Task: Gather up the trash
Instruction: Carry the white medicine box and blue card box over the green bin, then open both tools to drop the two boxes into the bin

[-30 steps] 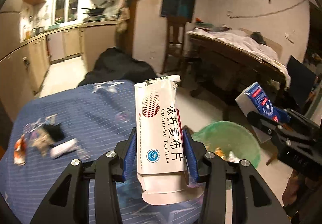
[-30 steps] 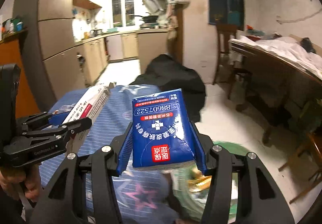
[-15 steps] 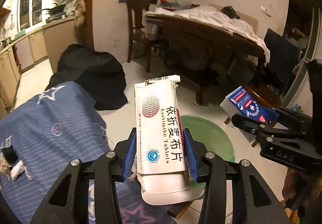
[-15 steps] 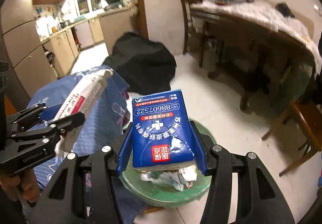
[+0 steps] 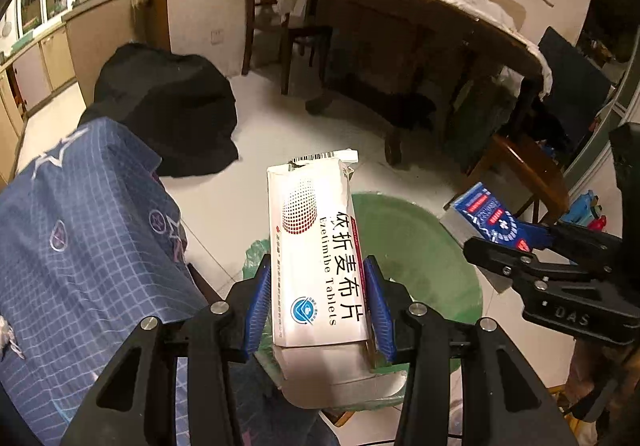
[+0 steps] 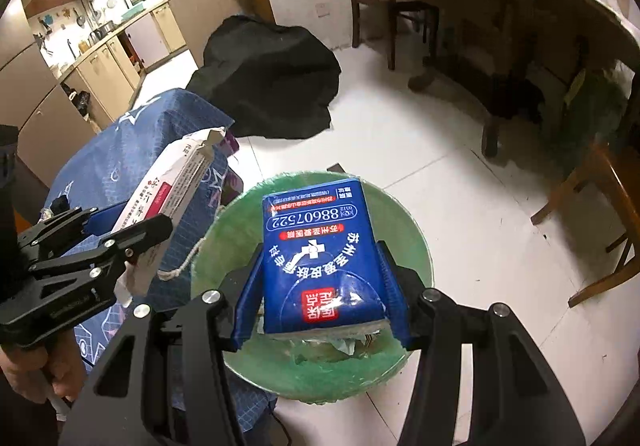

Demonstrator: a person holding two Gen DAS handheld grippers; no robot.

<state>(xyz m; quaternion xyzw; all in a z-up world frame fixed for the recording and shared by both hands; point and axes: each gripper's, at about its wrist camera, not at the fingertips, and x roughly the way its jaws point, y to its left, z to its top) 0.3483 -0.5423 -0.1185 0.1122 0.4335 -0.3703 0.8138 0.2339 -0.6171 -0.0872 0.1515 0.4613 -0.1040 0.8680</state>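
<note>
We hold 2 boxes over green bin (image 6: 416,242). Right tool (image 6: 322,278) pinching blue box (image 6: 320,258), directly above bin opening, long axis pointing away from tool. Left tool (image 5: 318,304) pinching white tablet box (image 5: 316,258), above bin's near rim beside table (image 5: 80,246). We judge right one nearer to drop.

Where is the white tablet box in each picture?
Left wrist view: the white tablet box stands in the middle, clamped in the left gripper.
Right wrist view: it is at the left, slanting up from that gripper.
Shared landmark: the green bin below.
</note>
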